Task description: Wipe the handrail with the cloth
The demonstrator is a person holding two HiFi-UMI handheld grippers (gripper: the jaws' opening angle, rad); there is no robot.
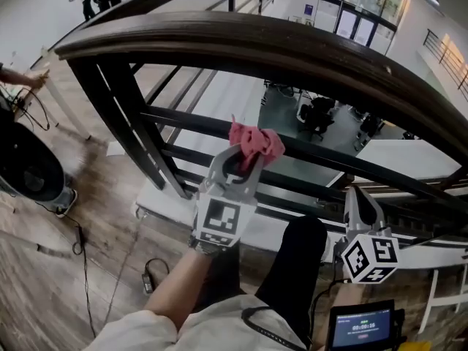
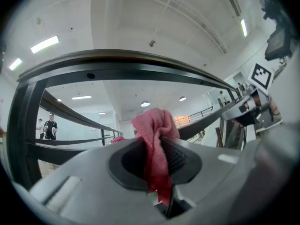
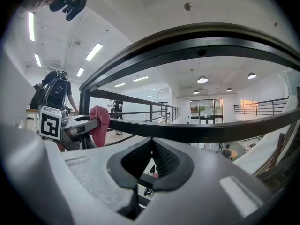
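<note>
- Cloth [image 1: 256, 143]: one, pink-red, bunched. Judged light, soft and limp; it will fold and drag rather than push, and should conform to the curve of the rail under pressure.
- Left hand-held gripper [image 1: 238, 159]: jaws closed tight on the cloth, pinching its middle. A wad stands up above the pads and a short tail hangs below them.
- Grip judged sound for wiping. The free wad above the jaws is the part to press on the wood, so the hard jaw tips stay off the finish. A hold nearer an edge would likely let the cloth slip out under friction.
- Handrail [image 1: 292, 50]: one broad, dark wooden top rail, curved, smooth and glossy. Judged rigid and fixed; a light cloth should slide on it easily.
- Position: the cloth is held up below the handrail and apart from it, level with a lower bar [image 1: 329, 156] of the balustrade. Whether it touches that bar cannot be told.
- Right hand-held gripper [image 1: 360, 203]: jaws brought together with nothing between them, held low and to the right, well apart from the cloth.
- Count: one cloth, one handrail, two hand-held grippers, at least two dark lower bars in the head view.
</note>
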